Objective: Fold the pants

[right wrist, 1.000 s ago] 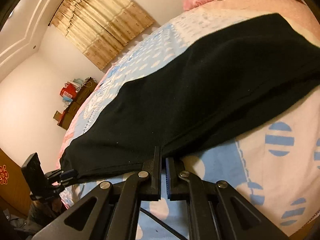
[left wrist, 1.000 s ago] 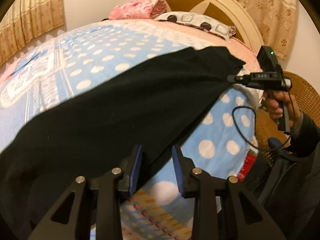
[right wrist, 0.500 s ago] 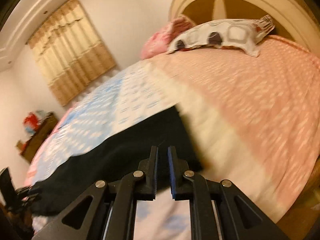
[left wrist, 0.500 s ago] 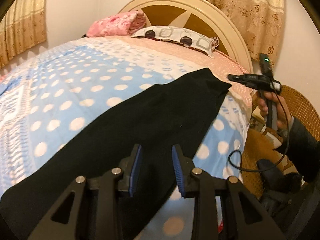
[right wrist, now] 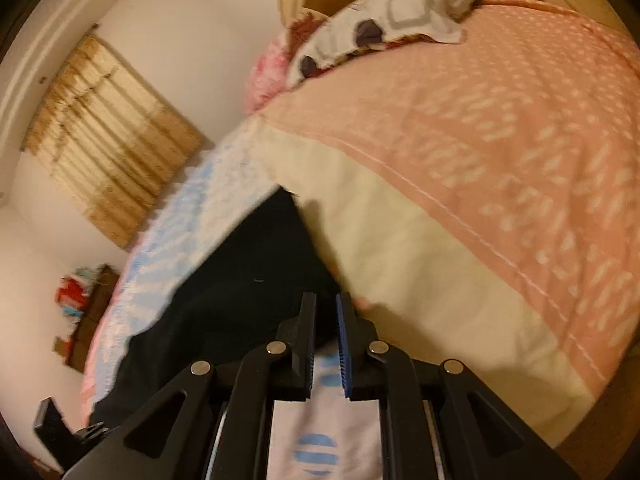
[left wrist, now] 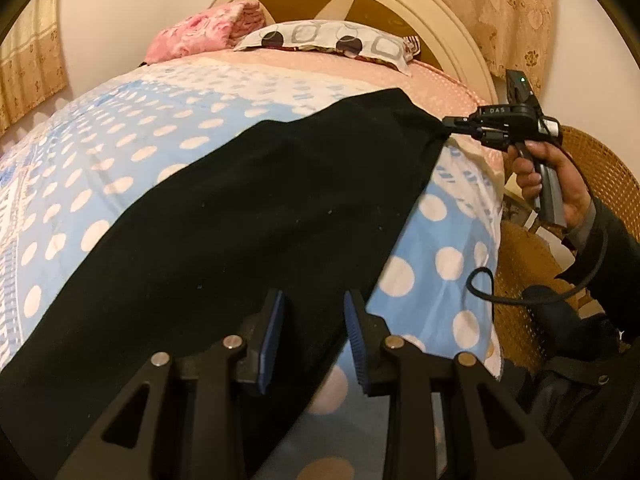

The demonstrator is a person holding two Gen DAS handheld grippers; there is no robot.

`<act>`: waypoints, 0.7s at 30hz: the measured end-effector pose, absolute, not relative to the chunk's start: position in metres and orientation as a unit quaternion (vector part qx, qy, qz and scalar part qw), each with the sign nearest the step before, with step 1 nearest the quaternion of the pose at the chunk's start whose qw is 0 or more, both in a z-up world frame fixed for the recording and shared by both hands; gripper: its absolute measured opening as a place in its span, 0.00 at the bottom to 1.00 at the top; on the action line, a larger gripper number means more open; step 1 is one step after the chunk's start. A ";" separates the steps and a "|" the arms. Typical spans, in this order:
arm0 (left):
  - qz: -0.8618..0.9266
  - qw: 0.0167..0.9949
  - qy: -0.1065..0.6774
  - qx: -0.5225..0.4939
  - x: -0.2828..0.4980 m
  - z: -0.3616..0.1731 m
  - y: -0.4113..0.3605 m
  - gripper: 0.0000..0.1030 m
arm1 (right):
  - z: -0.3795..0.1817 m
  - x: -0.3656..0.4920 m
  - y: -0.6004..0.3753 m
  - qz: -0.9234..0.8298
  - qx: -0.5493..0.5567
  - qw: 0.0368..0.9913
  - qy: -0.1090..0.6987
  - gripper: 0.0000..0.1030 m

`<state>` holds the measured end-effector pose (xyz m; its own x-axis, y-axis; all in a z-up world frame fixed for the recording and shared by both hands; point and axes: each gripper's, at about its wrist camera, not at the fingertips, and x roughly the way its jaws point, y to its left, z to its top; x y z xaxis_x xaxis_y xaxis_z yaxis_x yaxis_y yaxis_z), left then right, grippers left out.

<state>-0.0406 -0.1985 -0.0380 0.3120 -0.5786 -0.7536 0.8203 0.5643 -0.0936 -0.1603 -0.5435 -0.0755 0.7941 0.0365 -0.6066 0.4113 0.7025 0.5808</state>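
Note:
Black pants [left wrist: 248, 216] lie stretched along the bed's near edge on a blue polka-dot blanket [left wrist: 120, 128]. My left gripper [left wrist: 314, 320] is open, its blue pads just over the pants' near edge, holding nothing. My right gripper [left wrist: 450, 124] shows in the left wrist view at the pants' far corner by the headboard. In the right wrist view, my right gripper [right wrist: 325, 328] has a narrow gap between its fingers, and the black cloth [right wrist: 256, 276] reaches up to the tips. Whether it grips the cloth I cannot tell.
A patterned pillow [left wrist: 332, 40] and a pink folded blanket [left wrist: 200, 32] lie by the cream headboard [left wrist: 432, 12]. A wicker chair [left wrist: 592, 184] stands right of the bed. A pink sheet [right wrist: 500, 120] covers the bed's head end. Curtains [right wrist: 112, 140] hang on the far wall.
The right gripper let go of the pants' corner, lifted away, and has come back to that corner with its fingers slightly parted. The left gripper stayed open, rose, then dropped back low over the pants.

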 end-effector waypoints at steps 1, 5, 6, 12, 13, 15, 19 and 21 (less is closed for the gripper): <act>-0.440 0.795 0.389 0.153 -0.039 -0.038 -0.198 0.33 | -0.075 -0.157 -0.543 -0.100 0.375 0.870 0.305 0.10; -0.442 0.795 0.387 0.148 -0.040 -0.040 -0.194 0.33 | -0.068 -0.165 -0.543 -0.129 0.378 0.869 0.292 0.10; -0.443 0.795 0.386 0.147 -0.040 -0.041 -0.194 0.33 | -0.066 -0.171 -0.542 -0.124 0.392 0.867 0.284 0.10; -0.447 0.794 0.385 0.148 -0.039 -0.041 -0.196 0.33 | -0.063 -0.163 -0.482 -0.012 0.424 0.857 0.292 0.10; -0.447 0.794 0.385 0.148 -0.039 -0.041 -0.196 0.33 | -0.068 -0.153 -0.469 0.015 0.432 0.848 0.306 0.10; -0.449 0.793 0.385 0.145 -0.038 -0.041 -0.195 0.33 | -0.076 -0.139 -0.455 0.014 0.429 0.844 0.322 0.10; -0.453 0.792 0.386 0.136 -0.036 -0.042 -0.192 0.33 | -0.089 -0.123 -0.451 -0.004 0.444 0.831 0.336 0.10; -0.454 0.793 0.384 0.134 -0.037 -0.042 -0.191 0.33 | -0.091 -0.122 -0.451 -0.007 0.452 0.830 0.328 0.10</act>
<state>-0.0365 -0.1908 -0.0422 0.2921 -0.6169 -0.7309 0.8229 0.5515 -0.1367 -0.1220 -0.4506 -0.0913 0.7850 0.2851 -0.5500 0.3070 0.5920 0.7451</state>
